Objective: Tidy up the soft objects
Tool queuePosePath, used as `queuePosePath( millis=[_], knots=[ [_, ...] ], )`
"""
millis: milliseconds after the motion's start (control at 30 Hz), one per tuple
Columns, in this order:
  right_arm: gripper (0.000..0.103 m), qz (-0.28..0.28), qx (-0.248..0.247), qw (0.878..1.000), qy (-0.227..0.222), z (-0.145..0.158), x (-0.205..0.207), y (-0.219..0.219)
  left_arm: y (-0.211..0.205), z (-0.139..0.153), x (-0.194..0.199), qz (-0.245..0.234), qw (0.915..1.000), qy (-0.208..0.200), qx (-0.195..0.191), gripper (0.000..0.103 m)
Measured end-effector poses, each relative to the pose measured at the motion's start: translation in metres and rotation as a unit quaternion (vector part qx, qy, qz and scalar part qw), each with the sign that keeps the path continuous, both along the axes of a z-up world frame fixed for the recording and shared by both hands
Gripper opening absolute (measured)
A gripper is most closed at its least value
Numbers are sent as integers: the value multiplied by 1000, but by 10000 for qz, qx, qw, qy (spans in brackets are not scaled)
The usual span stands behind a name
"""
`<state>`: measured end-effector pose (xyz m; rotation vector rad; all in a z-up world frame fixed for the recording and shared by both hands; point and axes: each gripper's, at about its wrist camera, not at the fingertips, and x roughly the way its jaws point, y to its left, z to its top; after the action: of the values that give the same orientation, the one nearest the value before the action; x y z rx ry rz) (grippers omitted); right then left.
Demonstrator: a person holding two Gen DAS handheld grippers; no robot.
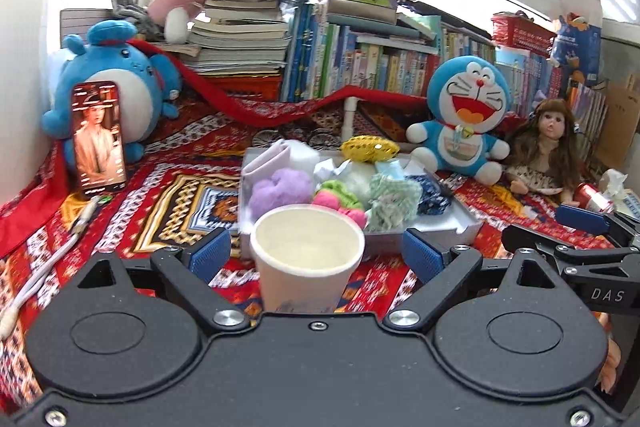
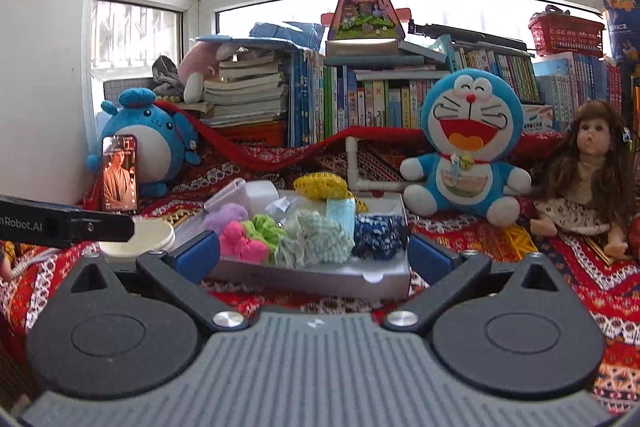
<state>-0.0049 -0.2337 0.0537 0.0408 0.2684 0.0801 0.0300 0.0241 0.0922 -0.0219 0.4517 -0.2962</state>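
Observation:
A white paper cup [image 1: 308,259] stands upright on the patterned red cloth, between the wide-apart pads of my left gripper [image 1: 316,247]; neither pad touches it. Behind it a shallow white tray [image 1: 464,227] holds soft items: a purple pompom [image 1: 280,187], a pink one [image 1: 340,205], a green-white scrunchie [image 1: 392,199], a navy one [image 1: 430,193] and a yellow mesh piece [image 1: 370,149]. My right gripper [image 2: 314,251] is open and empty, just short of the tray's [image 2: 320,277] near wall. The cup [image 2: 136,237] shows at its left.
A phone [image 1: 98,137] leans on a blue plush [image 1: 116,79] at the left. A blue cat plush [image 1: 468,115] and a doll [image 1: 548,147] sit at the right. Book rows [image 1: 360,67] fill the back. A white cable [image 1: 48,267] lies front left.

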Motion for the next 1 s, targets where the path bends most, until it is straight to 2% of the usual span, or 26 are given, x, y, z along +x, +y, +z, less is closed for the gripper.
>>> queuePosePath(
  millis=[467,1000],
  knots=[
    [103,-451,-231,9984,250,-53,-38,20,2,-62,-40,497,9983,241,188,93],
    [103,-633,-296,9925,1008,-85,-24,24,-3,-95,-27,769,9940,690,366,93]
  ],
)
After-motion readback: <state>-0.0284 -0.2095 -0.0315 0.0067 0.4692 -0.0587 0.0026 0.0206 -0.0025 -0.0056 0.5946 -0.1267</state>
